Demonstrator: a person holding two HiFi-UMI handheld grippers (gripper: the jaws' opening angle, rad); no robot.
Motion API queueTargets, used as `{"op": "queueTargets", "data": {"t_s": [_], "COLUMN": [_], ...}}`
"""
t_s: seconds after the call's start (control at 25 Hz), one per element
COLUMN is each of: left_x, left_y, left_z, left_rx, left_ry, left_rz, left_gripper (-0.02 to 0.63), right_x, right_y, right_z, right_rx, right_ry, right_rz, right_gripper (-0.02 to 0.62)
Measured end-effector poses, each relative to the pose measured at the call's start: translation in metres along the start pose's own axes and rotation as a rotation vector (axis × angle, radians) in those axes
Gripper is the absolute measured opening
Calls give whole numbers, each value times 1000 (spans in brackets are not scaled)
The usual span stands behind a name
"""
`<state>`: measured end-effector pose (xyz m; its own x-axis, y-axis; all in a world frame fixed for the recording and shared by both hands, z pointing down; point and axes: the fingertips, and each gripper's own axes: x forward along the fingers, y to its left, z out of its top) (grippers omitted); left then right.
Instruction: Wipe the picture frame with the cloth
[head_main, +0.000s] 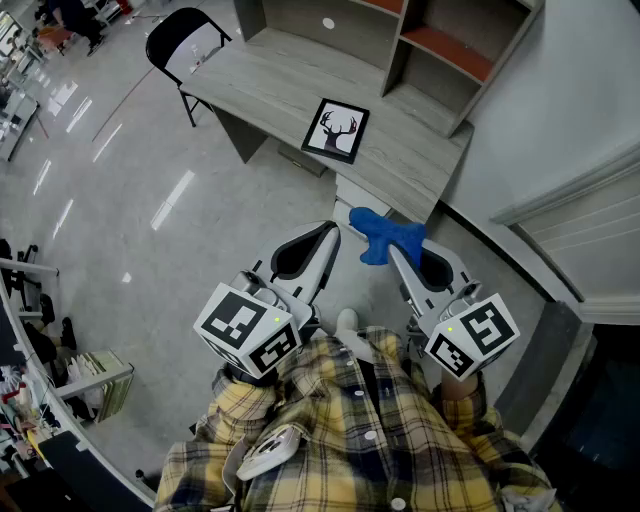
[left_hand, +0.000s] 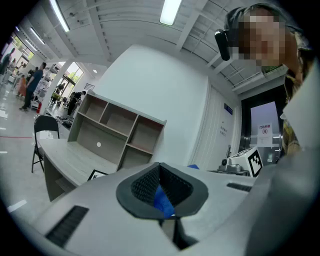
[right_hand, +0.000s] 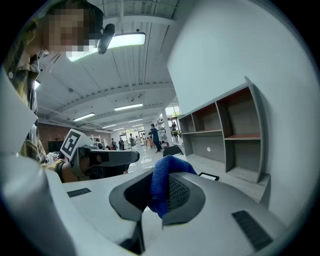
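Right gripper (head_main: 397, 252) jaws clenched on cloth (head_main: 380, 233); left gripper (head_main: 322, 240) jaws closed, empty. Picture frame (head_main: 336, 130) lies on tabletop (head_main: 260, 90), well ahead: approach, press cloth flat.

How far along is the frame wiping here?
Done: the right tool grips the blue knitted cloth. In hand: both tools hover short of the grey wooden desk, left tool shut and empty. Left: all wiping; the black deer-print picture frame lies there, clear of the cloth.

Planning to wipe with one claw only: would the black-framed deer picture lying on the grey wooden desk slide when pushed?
Probably: the black-framed deer picture lies flat on the smooth grey wooden desk, so it may skate. Being flat, it seems unlikely to tip. It looks thin, likely light.
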<state>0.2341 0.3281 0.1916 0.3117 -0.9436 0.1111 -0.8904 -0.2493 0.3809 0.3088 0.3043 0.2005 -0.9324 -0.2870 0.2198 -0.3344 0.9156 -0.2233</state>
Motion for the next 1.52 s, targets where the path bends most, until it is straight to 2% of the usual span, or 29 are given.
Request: {"op": "queueTargets", "data": {"t_s": [0.48,1.0,1.28,1.52], "left_x": [10,-7,-15,-17], "left_y": [4,6,44,103], "left_z": [-6,-16,-21,3], "left_rx": [-10,-21,-61,-68], "left_ry": [9,-34,-49,-33], "left_rz": [-1,97,127,91], "left_gripper": [5,5,5,5], "right_x": [1,-2,35,91], "right_y": [-8,-5,1,6], "right_z": [0,-16,-26,-20], "right_rx": [9,6,15,45], "right_ry": [-17,6,50,61], "right_rz": [9,91,121,73], "right_gripper": [41,41,41,41]}}
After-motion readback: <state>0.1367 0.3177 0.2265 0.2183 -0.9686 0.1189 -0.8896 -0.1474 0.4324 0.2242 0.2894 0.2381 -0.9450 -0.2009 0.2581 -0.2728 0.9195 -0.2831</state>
